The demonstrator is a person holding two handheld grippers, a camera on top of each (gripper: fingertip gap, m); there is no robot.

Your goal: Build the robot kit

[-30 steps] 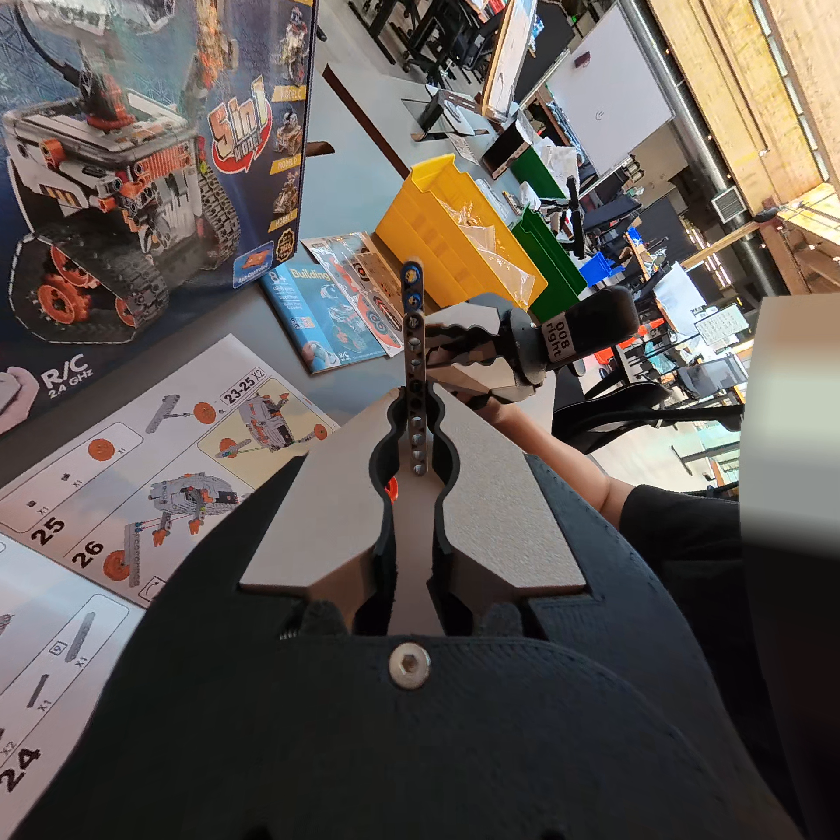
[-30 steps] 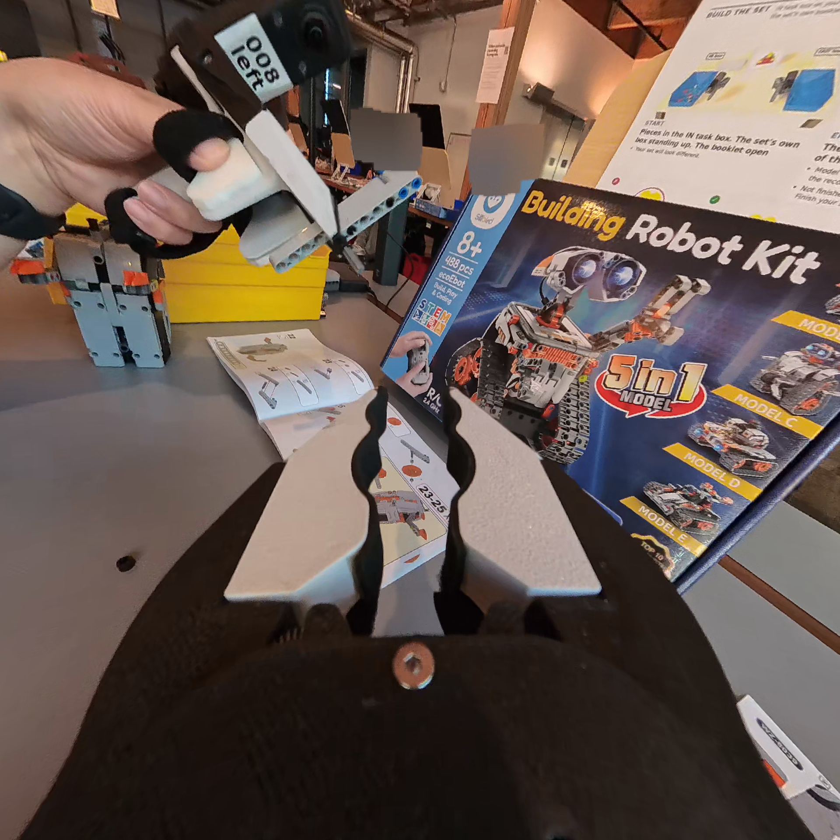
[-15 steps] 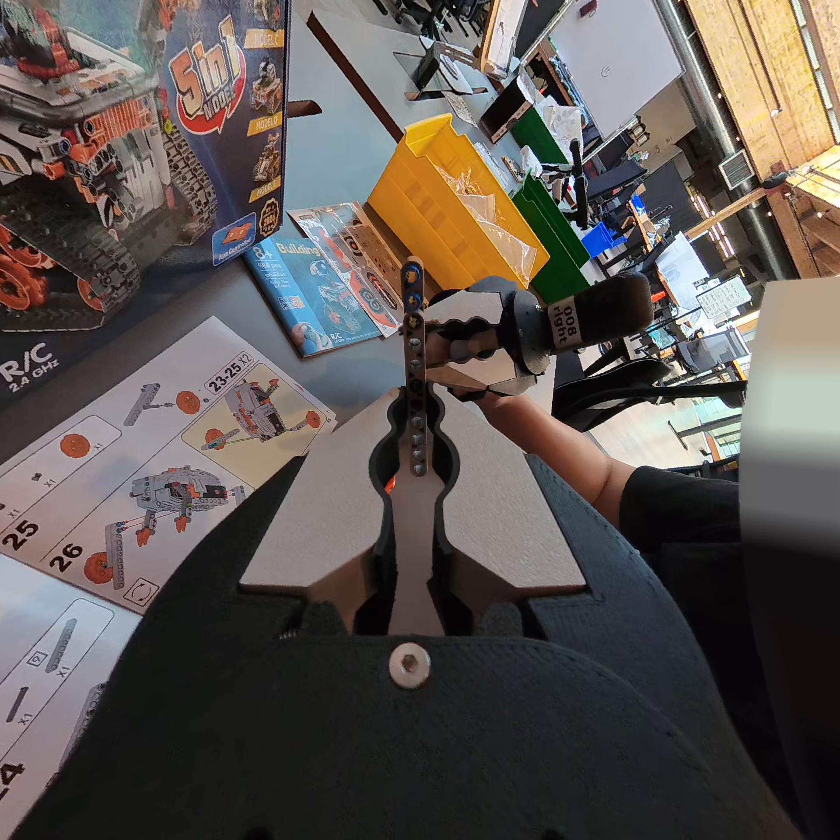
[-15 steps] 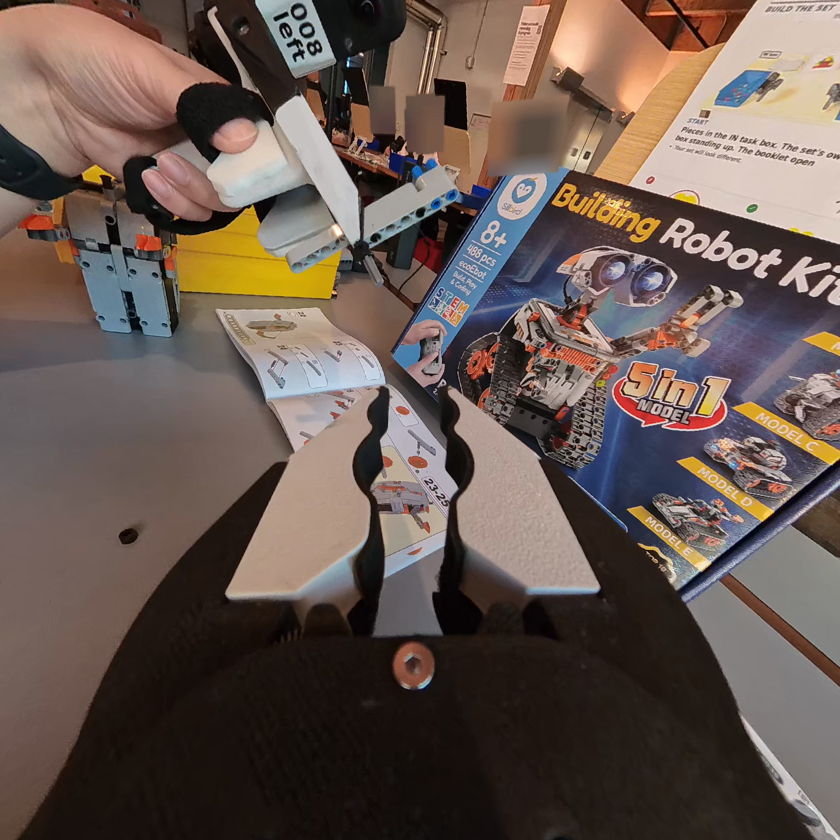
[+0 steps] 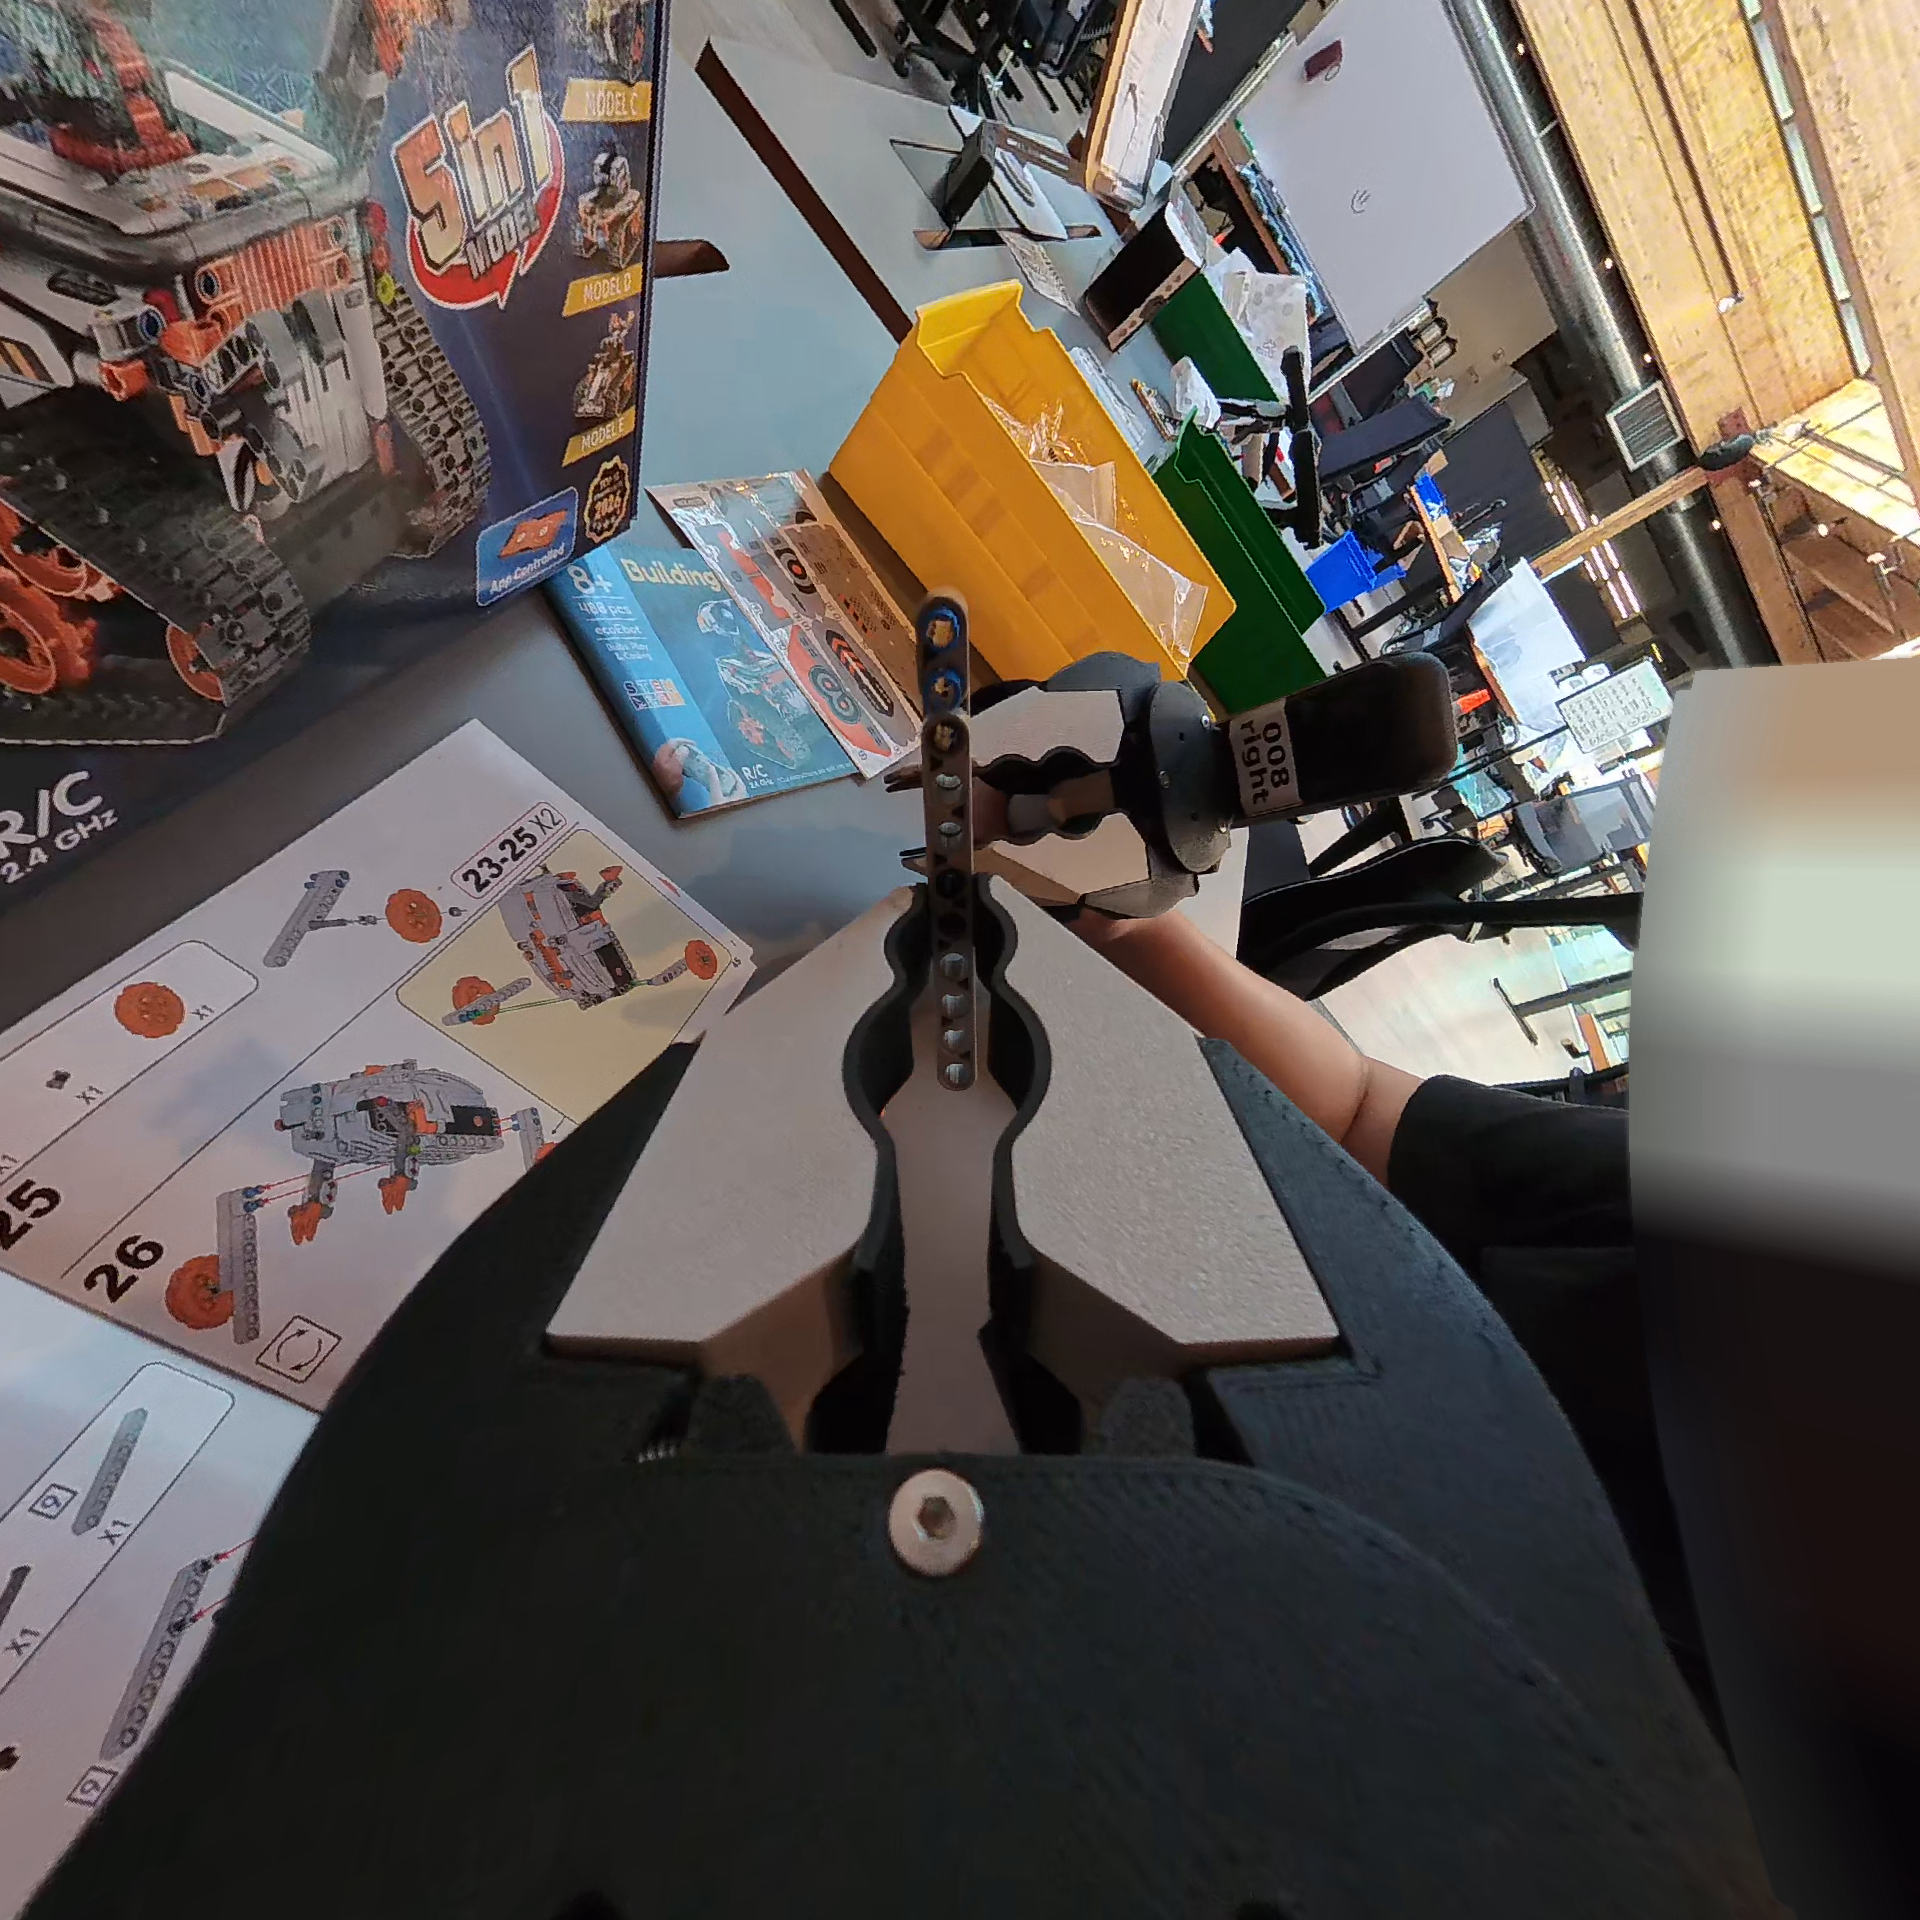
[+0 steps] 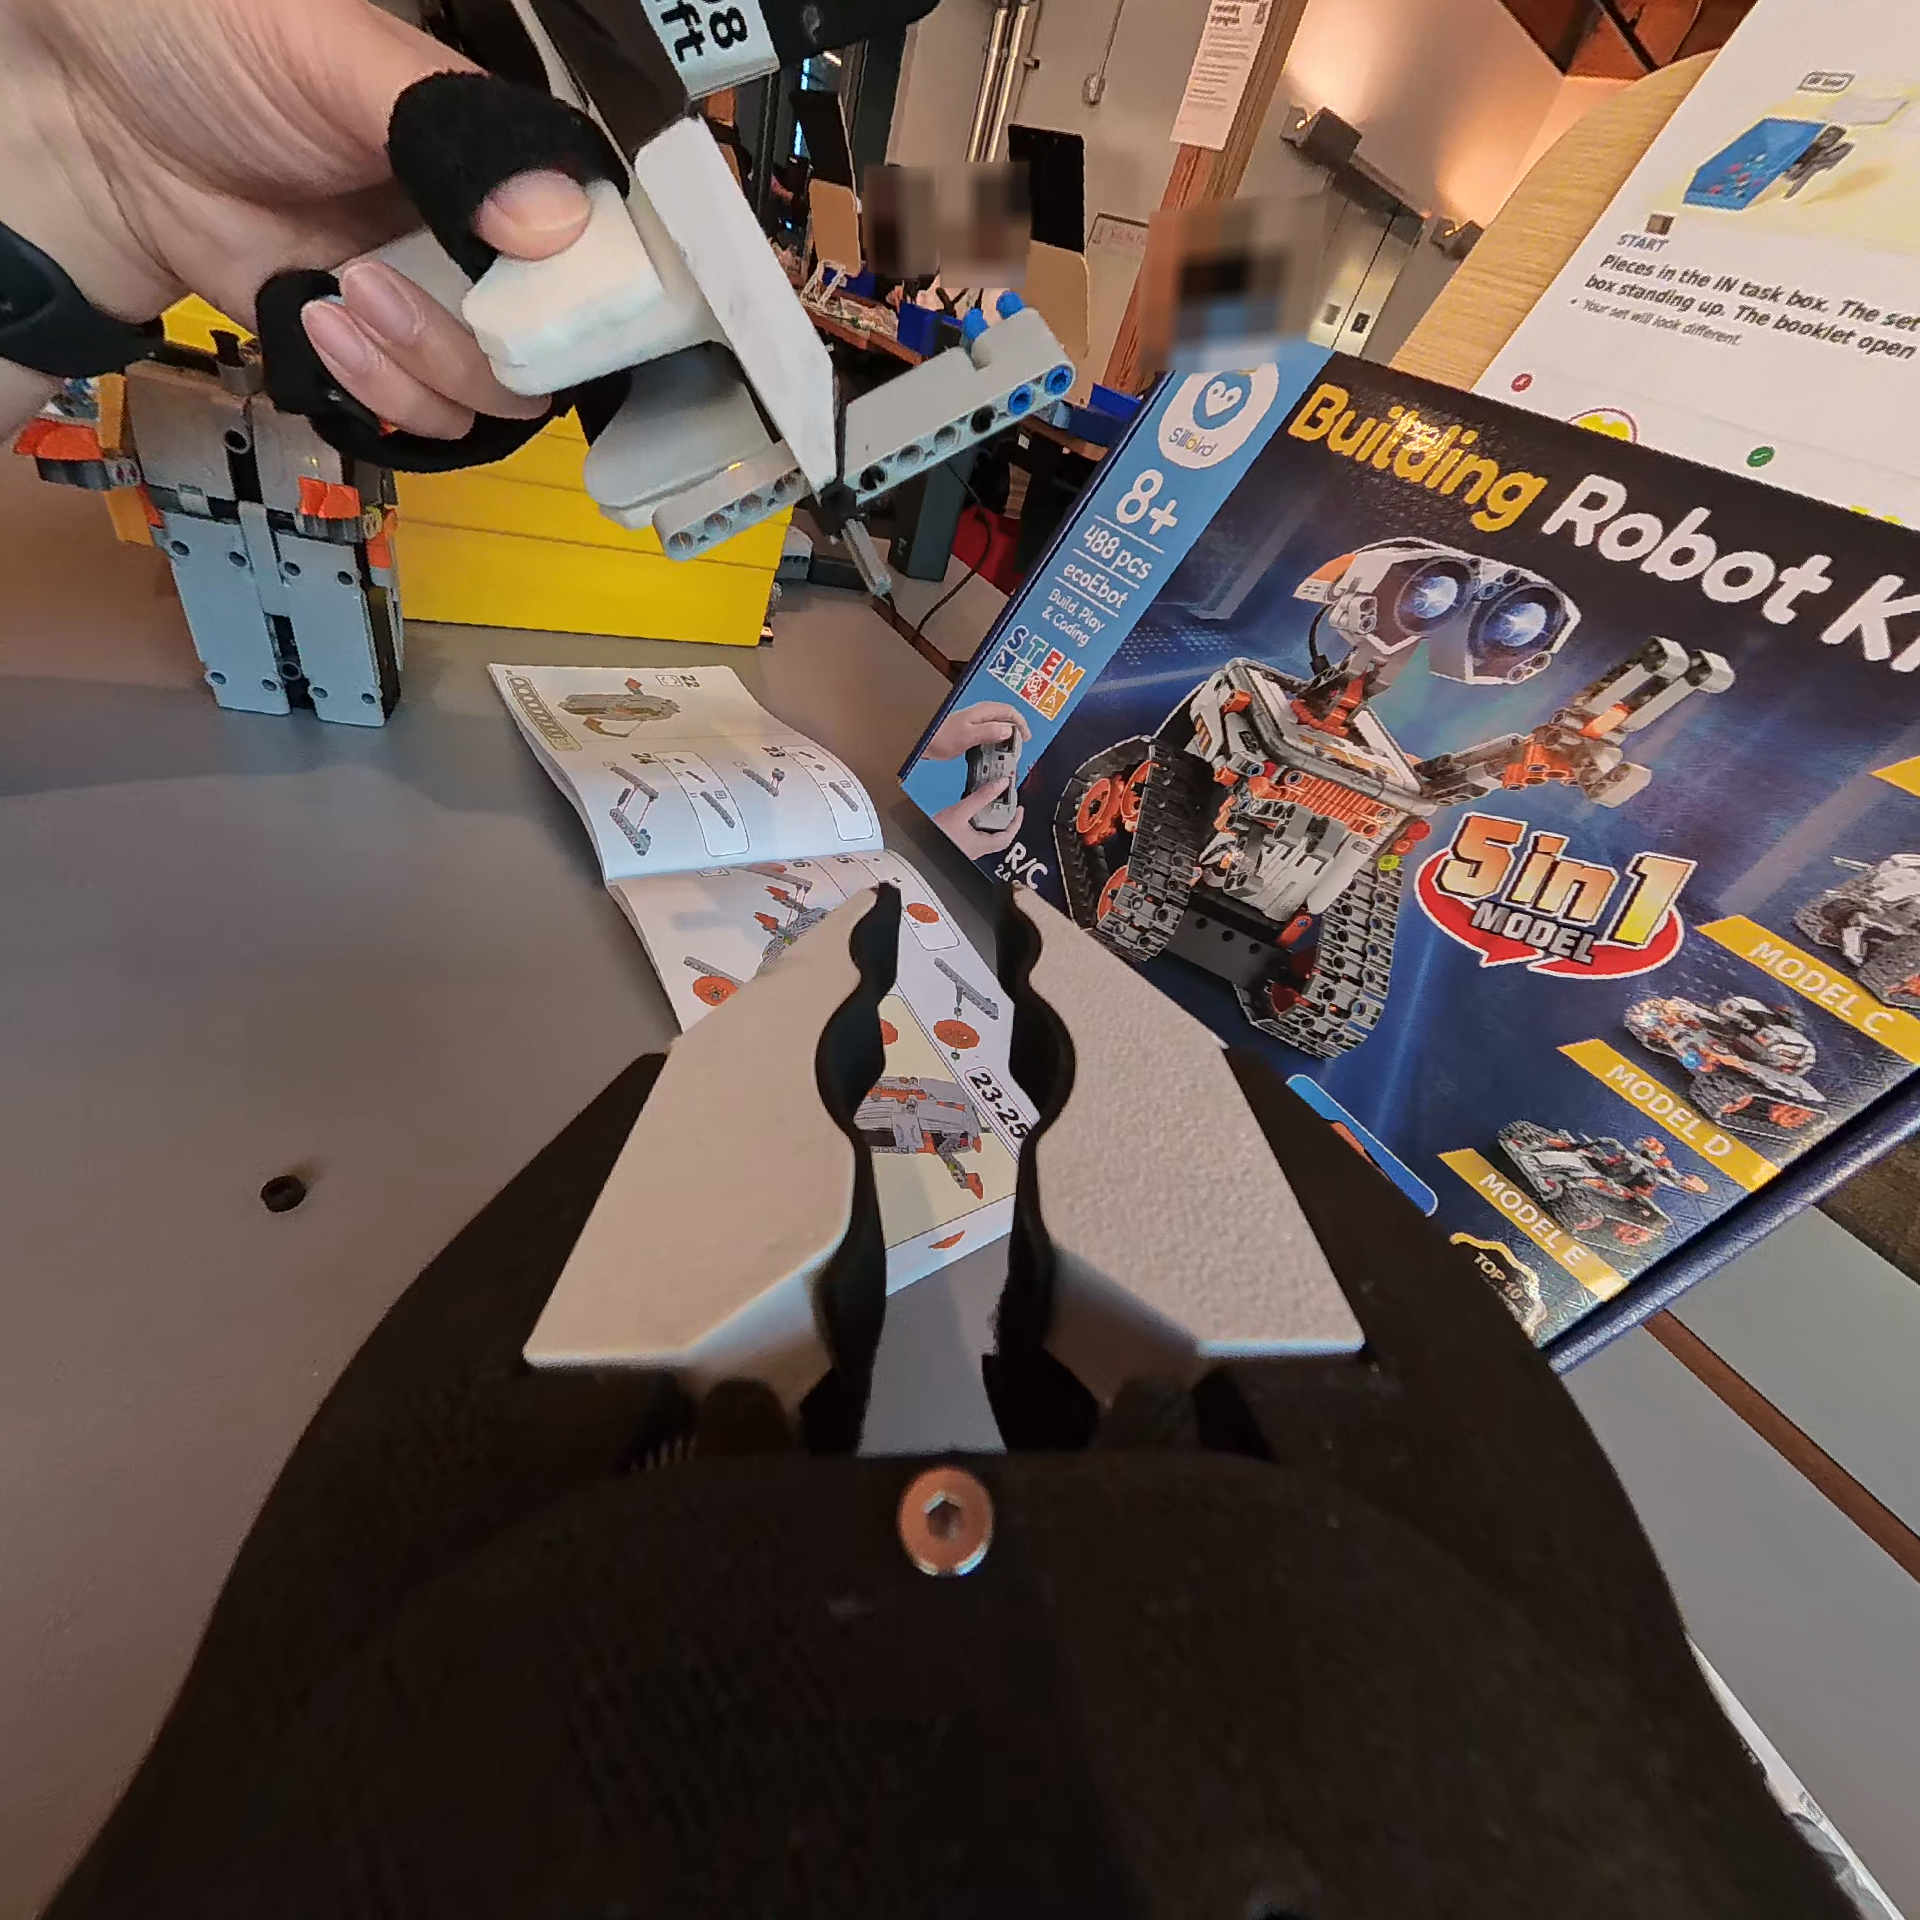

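Note:
My left gripper is shut on a long grey beam with holes along it and blue pins at its far end. The beam stands straight out past the fingertips. A thin black pin hangs under the beam right at the left gripper's fingertips. My right gripper is open a little and empty, below and in front of the beam. In the left wrist view the right gripper sits just right of the beam, close to it.
The robot kit box stands on the grey table. The open instruction booklet lies in front of it. A half-built grey and orange model stands by a yellow bin. A green bin, a blue booklet and a sticker sheet are nearby. The grippers' ends are close to 8 cm from one another.
The left gripper with the beam has come closer to the right gripper and looms larger in the right wrist view. Both jaws keep the same stance.

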